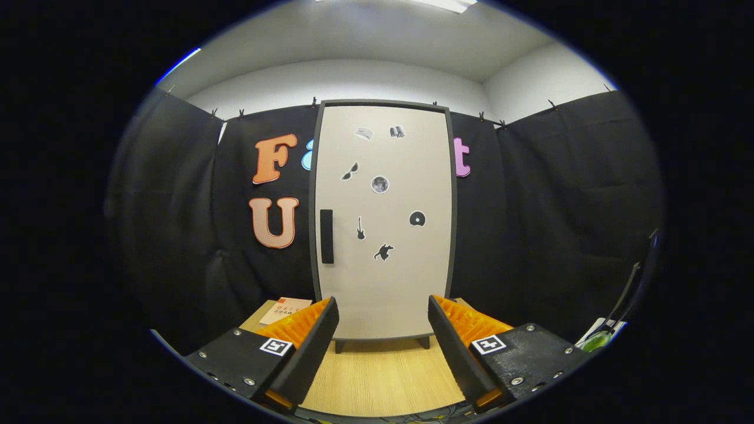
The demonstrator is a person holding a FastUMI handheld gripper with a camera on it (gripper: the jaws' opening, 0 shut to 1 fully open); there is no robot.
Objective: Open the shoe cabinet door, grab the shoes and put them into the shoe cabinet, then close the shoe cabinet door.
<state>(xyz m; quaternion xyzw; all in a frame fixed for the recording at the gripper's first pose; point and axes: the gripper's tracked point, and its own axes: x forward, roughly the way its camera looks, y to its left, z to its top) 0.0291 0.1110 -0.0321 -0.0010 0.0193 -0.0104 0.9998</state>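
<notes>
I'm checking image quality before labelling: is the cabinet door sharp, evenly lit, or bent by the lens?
Gripper view: the shoe cabinet door is sharp and evenly lit, without glare; the fisheye bows its edges outward; the handle and stickers read clearly; the open gripper shows sharp too, fingers apart, holding nothing.

My claw [383, 330] camera looked level along its parted fingers, facing the closed shoe cabinet door [386, 224] squarely from nearby, low over the tabletop [383, 371].
</notes>
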